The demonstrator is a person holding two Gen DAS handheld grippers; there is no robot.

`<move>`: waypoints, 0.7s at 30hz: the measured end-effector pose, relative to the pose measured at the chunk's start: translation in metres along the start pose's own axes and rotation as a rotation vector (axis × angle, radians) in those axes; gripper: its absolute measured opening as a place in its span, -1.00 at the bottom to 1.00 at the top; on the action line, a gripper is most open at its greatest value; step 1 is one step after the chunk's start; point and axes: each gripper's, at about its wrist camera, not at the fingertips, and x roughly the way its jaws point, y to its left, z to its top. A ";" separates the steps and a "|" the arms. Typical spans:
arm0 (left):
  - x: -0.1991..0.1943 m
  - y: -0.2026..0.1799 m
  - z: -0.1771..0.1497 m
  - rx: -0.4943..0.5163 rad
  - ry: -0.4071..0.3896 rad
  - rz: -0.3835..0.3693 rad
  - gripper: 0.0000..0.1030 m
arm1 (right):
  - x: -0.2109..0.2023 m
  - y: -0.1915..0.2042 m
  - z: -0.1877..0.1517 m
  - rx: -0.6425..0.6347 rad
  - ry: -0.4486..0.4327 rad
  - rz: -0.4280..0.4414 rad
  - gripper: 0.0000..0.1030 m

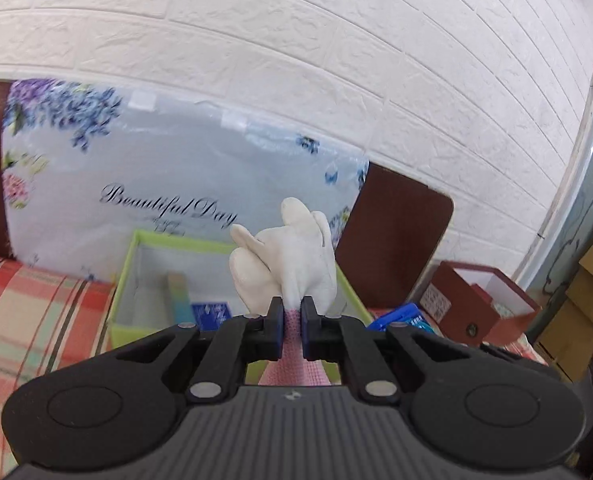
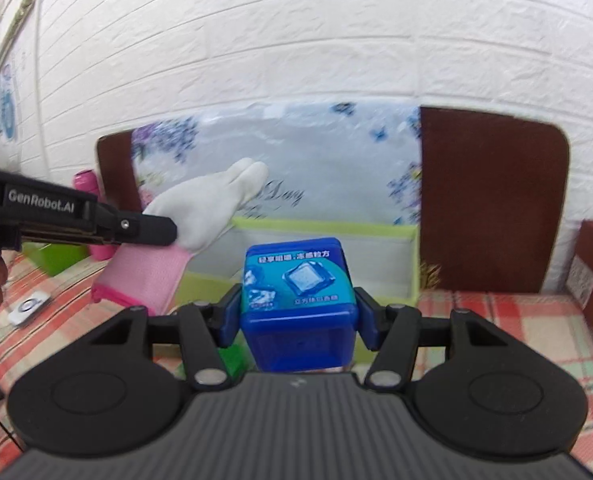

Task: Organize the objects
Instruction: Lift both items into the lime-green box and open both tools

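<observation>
Your left gripper pinches a glove at the seam where its white hand meets the pink cuff, jaws pressed nearly together on the fabric. From the right wrist view you can see that glove held in the air, its fingers pointing up and away toward the wall while the cuff hangs down toward the cloth. Your right gripper clamps a blue plastic container between its blue pads, one on each side wall, the printed lid facing up. The container is lifted just in front of the green storage box.

That green box sits open on the plaid tablecloth, and through the left wrist view you see a tall pale carton and a blue packet inside it. Behind it a floral bag printed "Beautiful Day" leans against a dark brown board at the white brick wall. To the right stands a red-brown box. On the far left of the right wrist view, a pink bottle stands near the board, and a small white device lies on the cloth.
</observation>
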 end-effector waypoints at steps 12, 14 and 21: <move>0.106 0.009 0.023 -0.068 0.047 0.001 -0.86 | 0.089 -0.012 0.019 -0.033 -0.047 -0.151 0.09; 0.118 0.013 0.020 -0.079 0.070 0.009 -0.86 | 0.105 -0.012 0.020 -0.038 -0.025 -0.173 0.09; 0.136 0.024 0.002 -0.071 0.116 0.042 0.51 | 0.148 -0.010 0.000 -0.043 0.091 -0.149 0.22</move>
